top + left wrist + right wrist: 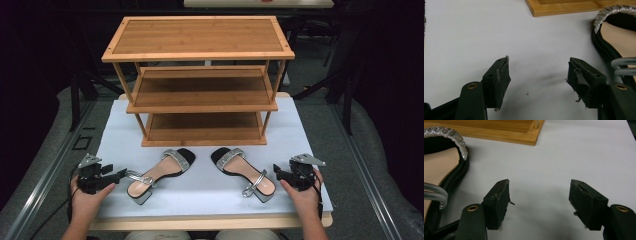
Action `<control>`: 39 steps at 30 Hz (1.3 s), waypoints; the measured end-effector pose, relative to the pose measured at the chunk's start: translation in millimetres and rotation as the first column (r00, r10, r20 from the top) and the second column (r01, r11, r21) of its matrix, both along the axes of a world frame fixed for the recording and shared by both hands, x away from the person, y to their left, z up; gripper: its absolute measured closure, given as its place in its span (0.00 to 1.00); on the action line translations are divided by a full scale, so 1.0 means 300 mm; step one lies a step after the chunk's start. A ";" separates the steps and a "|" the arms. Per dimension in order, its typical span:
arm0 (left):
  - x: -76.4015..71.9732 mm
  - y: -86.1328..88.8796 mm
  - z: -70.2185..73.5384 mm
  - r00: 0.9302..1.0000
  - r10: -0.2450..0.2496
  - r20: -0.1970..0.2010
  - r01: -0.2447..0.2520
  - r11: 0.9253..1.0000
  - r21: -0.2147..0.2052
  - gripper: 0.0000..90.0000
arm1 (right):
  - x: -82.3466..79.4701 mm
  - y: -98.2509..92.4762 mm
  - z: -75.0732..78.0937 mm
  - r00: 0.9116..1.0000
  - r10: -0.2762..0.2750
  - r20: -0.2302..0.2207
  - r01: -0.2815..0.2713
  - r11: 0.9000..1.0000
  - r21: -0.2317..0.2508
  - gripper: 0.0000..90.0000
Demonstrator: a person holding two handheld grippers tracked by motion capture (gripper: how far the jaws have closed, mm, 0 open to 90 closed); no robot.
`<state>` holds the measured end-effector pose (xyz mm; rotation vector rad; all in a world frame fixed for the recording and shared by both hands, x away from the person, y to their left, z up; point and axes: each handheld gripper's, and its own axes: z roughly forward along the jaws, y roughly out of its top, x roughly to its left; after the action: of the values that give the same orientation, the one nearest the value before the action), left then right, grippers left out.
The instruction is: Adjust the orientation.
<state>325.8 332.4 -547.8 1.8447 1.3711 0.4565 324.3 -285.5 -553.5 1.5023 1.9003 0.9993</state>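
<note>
Two sandals with silver straps and tan insoles lie on the white table top, the left sandal (156, 174) and the right sandal (244, 172), toes toward a wooden three-tier shoe rack (198, 80). My left gripper (118, 175) rests at the table's left, just left of the left sandal's heel strap, jaws wide apart with nothing between them. In the left gripper view the gripper (539, 80) has that sandal (616, 37) at its right. My right gripper (276, 173) stands open just right of the right sandal's heel. In the right gripper view the gripper (539, 200) has its sandal (441, 165) at the left.
The white table top (120, 125) ends in a wooden front edge near the person's hands. The rack's bottom shelf (574, 7) sits close behind the sandals. A dark floor and metal rails surround the table.
</note>
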 end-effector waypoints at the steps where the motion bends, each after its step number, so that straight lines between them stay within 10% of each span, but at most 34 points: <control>1: 0.000 0.000 0.000 1.000 0.000 0.000 0.000 1.000 0.000 0.38 | 0.000 0.000 0.000 1.000 0.000 0.000 0.000 1.000 0.000 0.36; 11: 0.015 -0.019 0.018 0.999 -0.031 -0.013 0.031 0.999 -0.013 0.39 | -0.001 -0.008 0.002 1.000 -0.008 0.005 0.008 1.000 0.020 0.36; 30: 0.041 -0.085 0.210 0.993 -0.114 0.025 0.114 0.993 -0.008 0.40 | -0.001 0.002 0.008 1.000 -0.010 0.016 0.009 0.999 0.031 0.36; 39: 0.059 -0.127 0.262 0.984 -0.179 -0.021 0.179 0.984 0.002 0.39 | -0.002 0.002 0.007 1.000 -0.007 0.011 0.006 0.999 0.035 0.36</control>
<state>343.5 294.2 -469.2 1.9605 1.2046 0.3484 323.8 -284.9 -551.5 1.5184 1.8780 1.0407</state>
